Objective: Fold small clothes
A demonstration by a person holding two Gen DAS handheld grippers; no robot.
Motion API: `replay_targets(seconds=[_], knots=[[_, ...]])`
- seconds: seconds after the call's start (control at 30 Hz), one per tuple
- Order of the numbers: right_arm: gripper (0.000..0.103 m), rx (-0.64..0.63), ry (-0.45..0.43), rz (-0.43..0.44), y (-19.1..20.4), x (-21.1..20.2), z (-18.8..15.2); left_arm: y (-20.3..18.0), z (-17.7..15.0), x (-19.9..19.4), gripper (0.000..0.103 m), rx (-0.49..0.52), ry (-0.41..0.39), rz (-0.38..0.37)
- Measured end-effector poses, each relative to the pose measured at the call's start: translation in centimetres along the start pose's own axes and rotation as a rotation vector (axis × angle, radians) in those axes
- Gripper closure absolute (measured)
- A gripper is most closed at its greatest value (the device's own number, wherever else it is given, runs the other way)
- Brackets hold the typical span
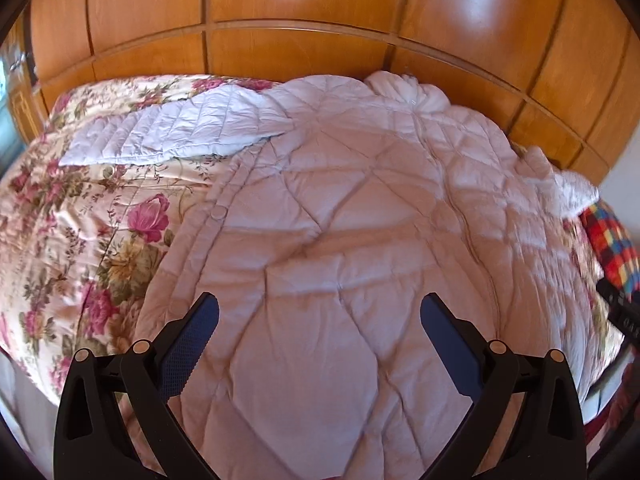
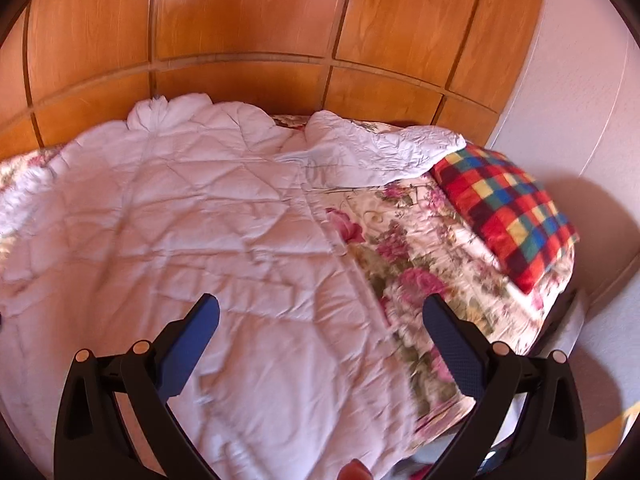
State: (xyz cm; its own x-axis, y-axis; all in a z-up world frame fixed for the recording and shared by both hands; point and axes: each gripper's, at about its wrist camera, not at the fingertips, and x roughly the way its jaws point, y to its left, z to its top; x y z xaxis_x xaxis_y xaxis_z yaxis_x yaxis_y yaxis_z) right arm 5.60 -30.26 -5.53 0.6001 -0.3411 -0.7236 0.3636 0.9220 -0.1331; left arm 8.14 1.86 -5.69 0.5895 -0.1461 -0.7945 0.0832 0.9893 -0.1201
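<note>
A white quilted puffer jacket (image 1: 352, 216) lay spread flat on the bed, diamond-stitched, puffy, lightly creased, matte fabric. A snap button showed along its front edge in the left wrist view. One sleeve (image 1: 168, 132) stretched out sideways over the floral bedspread (image 1: 80, 216); in the right wrist view the other sleeve (image 2: 372, 152) lay crumpled, its end touching the checked pillow (image 2: 508, 208). The gathered hood or collar bunched at the far end against the wooden wall panels (image 1: 304, 4); which of the two, could not tell. The bedspread was cream with pink roses and green leaves, slightly shiny and wrinkled. The pillow was soft, rectangular, with red, blue, yellow and green squares, sitting at the bed's right edge. The panels were glossy orange-brown wood with grooved seams, glare patches on them.

The left gripper (image 1: 320, 312) was spread wide, holding nothing, hovering over the jacket's lower body; black frames, blue textured pads. The right gripper (image 2: 320, 312) was also spread wide and empty, over the jacket's right edge where it met the bedspread. A fingertip of the person showed at the bottom of the right wrist view.
</note>
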Motion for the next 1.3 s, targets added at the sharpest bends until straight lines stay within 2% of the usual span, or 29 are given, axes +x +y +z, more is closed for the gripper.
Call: replay_targets(seconds=[0.07, 0.13, 0.17, 0.23, 0.3, 0.33, 0.37, 0.43, 0.5, 0.6, 0.67, 0.7, 0.8, 0.97, 1.07, 1.23, 1.3], knots=[[0.002, -0.021, 0.002, 0.035, -1.0, 0.9, 0.7, 0.4, 1.2, 0.5, 0.003, -0.008, -0.016, 0.015], [0.003, -0.003, -0.04, 0.089, -2.9, 1.5, 1.8, 1.0, 2.6, 1.0, 0.003, -0.001, -0.075, 0.054], [0.002, 0.027, -0.076, 0.114, -3.9, 1.6, 2.3, 1.2, 3.4, 1.4, 0.003, 0.006, -0.1, 0.092], [0.002, 0.137, -0.232, 0.187, -7.4, 1.8, 3.1, 1.8, 4.9, 2.5, 0.003, 0.019, -0.144, 0.161], [0.002, 0.144, -0.301, 0.202, -9.3, 3.6, 3.9, 2.6, 6.3, 4.0, 0.003, 0.019, -0.146, 0.199], [0.002, 0.143, -0.26, 0.154, -10.1, 5.4, 4.3, 3.2, 6.9, 4.6, 0.003, 0.012, -0.141, 0.204], [0.002, 0.144, -0.198, 0.131, -10.8, 7.2, 4.6, 3.7, 7.4, 5.4, 0.003, 0.003, -0.134, 0.216], [0.002, 0.201, -0.13, 0.11, -12.7, 10.1, 4.9, 4.6, 8.1, 6.7, 0.003, -0.009, -0.135, 0.231], [0.002, 0.292, -0.099, 0.134, -14.8, 12.5, 5.0, 5.5, 8.4, 7.8, 0.003, -0.021, -0.137, 0.263], [0.003, 0.473, -0.043, 0.219, -18.1, 16.0, 5.4, 7.6, 8.4, 9.8, 0.003, -0.082, -0.11, 0.262], [0.009, 0.545, -0.039, 0.26, -19.5, 17.6, 5.9, 9.1, 7.9, 10.5, 0.003, -0.151, -0.1, 0.242], [0.019, 0.563, -0.046, 0.273, -19.8, 18.1, 6.1, 9.6, 7.7, 10.8, 0.003, -0.174, -0.092, 0.235], [0.031, 0.587, -0.043, 0.283, -20.4, 20.2, 7.6, 10.8, 7.2, 11.6, 0.003, -0.221, -0.07, 0.209], [0.033, 0.704, -0.031, 0.305, -21.9, 24.3, 9.7, 11.6, 6.4, 12.7, 0.003, -0.277, -0.064, 0.139], [0.035, 0.761, -0.015, 0.288, -23.1, 26.8, 10.8, 11.8, 6.2, 12.9, 0.003, -0.287, -0.071, 0.132], [0.045, 0.835, -0.047, 0.294, -24.7, 29.8, 12.6, 11.1, 6.2, 13.4, 0.003, -0.251, -0.054, 0.156], [0.054, 0.87, -0.049, 0.288, -25.1, 30.8, 12.9, 11.0, 6.3, 13.6, 0.003, -0.244, -0.045, 0.153]])
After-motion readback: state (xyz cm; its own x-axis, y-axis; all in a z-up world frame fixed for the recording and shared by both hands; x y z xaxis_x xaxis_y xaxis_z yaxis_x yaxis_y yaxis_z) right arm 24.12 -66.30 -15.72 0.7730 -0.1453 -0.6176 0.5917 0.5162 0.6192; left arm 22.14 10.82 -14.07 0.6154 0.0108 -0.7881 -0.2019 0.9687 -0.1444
